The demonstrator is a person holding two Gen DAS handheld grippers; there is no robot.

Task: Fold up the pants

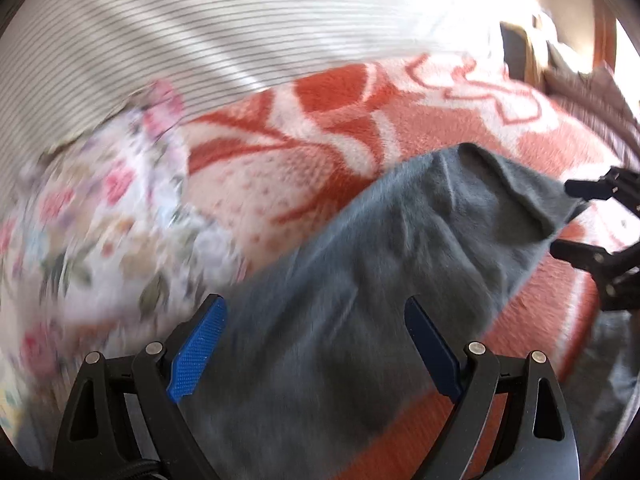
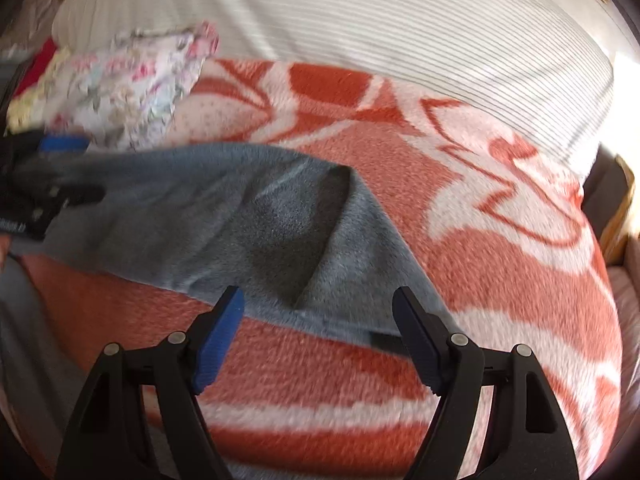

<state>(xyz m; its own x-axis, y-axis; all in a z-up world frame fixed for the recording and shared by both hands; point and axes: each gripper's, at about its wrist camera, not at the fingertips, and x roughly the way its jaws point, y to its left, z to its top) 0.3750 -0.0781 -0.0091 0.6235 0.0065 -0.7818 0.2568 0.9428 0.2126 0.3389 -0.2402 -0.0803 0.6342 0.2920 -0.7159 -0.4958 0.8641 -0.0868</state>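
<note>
The grey pants [image 2: 224, 216] lie partly folded on the orange blanket [image 2: 500, 264], just beside the floral pile [image 2: 132, 84]. Left gripper [image 1: 316, 344] and right gripper [image 2: 318, 340] both gape empty (between grabs, apparently); next, pinch an edge.

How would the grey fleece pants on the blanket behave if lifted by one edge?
The grey fleece pants would likely droop: they already lie creased and folded over on the orange-and-white blanket. The fuzzy nap probably grips the pads rather than slipping. They look light, so a pinch might drag the whole garment.
</note>
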